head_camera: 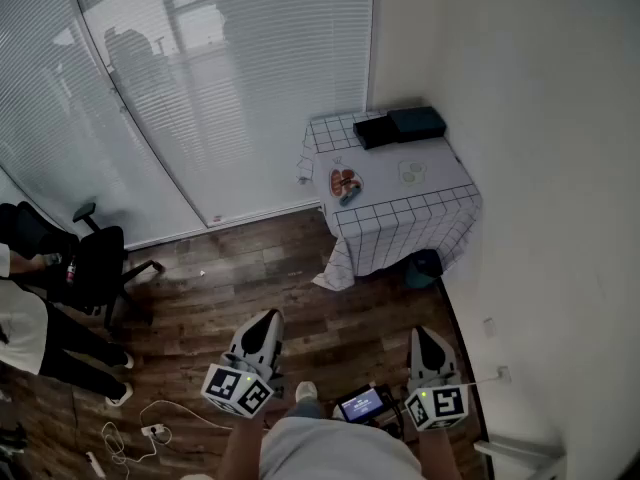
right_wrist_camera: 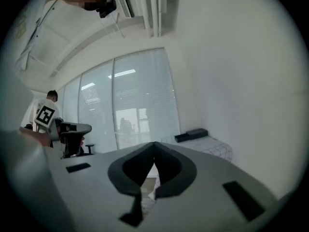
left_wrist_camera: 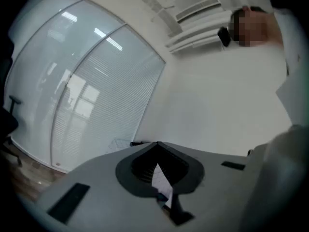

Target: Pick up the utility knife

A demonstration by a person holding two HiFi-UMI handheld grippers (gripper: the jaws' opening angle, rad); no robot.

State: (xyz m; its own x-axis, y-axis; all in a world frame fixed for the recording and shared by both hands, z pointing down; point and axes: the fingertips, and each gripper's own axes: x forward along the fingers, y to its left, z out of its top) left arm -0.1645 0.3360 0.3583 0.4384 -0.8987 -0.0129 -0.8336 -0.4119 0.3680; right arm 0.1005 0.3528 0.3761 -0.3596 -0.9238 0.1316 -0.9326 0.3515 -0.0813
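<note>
Far ahead, a small table under a checked cloth (head_camera: 400, 218) stands against the right wall. On it lie a small blue object (head_camera: 349, 195) and an orange-red one (head_camera: 343, 179), side by side; they are too small to tell whether either is the utility knife. Both grippers are held low near my body, well short of the table. The left gripper (head_camera: 267, 318) is shut with nothing in it, its jaws meeting at the tip (left_wrist_camera: 157, 144). The right gripper (head_camera: 424, 334) is likewise shut and empty (right_wrist_camera: 154, 144), and it looks toward the table (right_wrist_camera: 212, 146).
Two black boxes (head_camera: 400, 125) sit at the table's far edge, with a pale round item (head_camera: 412, 173) nearby. A dark bag (head_camera: 425, 265) lies under the table. An office chair (head_camera: 95, 263) and a person (head_camera: 25, 323) are at the left. Cables (head_camera: 150, 430) and a small screen device (head_camera: 362, 404) lie on the wooden floor by my feet.
</note>
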